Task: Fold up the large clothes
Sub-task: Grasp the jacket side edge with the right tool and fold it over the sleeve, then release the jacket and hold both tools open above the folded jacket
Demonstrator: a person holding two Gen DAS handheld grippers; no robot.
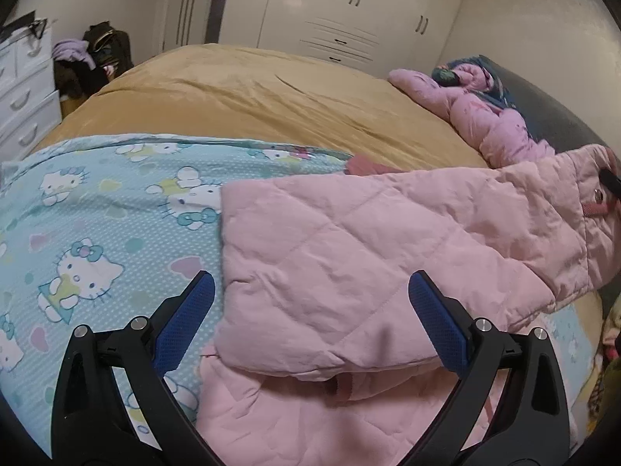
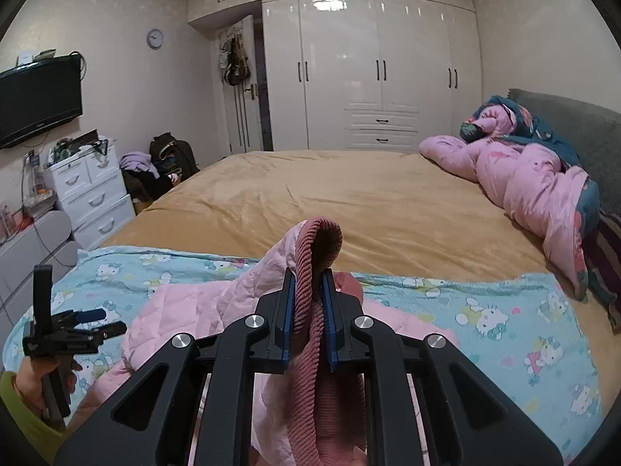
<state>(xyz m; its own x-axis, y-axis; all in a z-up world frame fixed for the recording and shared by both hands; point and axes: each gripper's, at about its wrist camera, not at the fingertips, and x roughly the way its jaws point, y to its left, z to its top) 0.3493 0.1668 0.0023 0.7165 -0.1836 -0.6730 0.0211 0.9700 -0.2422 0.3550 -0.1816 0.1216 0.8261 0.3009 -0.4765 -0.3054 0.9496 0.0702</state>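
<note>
A pink quilted jacket (image 1: 349, 256) lies on a blue cat-print blanket (image 1: 97, 233) at the near side of the bed. My left gripper (image 1: 310, 303) hovers open just above the jacket's lower part, nothing between its blue pads. In the right wrist view my right gripper (image 2: 308, 299) is shut on the jacket's darker pink ribbed cuff (image 2: 314, 272) and holds it lifted off the blanket, the pink quilted fabric (image 2: 186, 310) trailing down to the left. The left gripper (image 2: 91, 320) shows there at lower left, held by a hand in a green sleeve.
The tan bedspread (image 2: 349, 194) stretches to white wardrobes (image 2: 380, 70). A rolled pink duvet (image 2: 524, 178) lies along the grey headboard (image 2: 574, 124) at right. White drawers (image 2: 89, 190), a wall TV (image 2: 39, 101) and a pile of clothes (image 2: 155, 167) stand at left.
</note>
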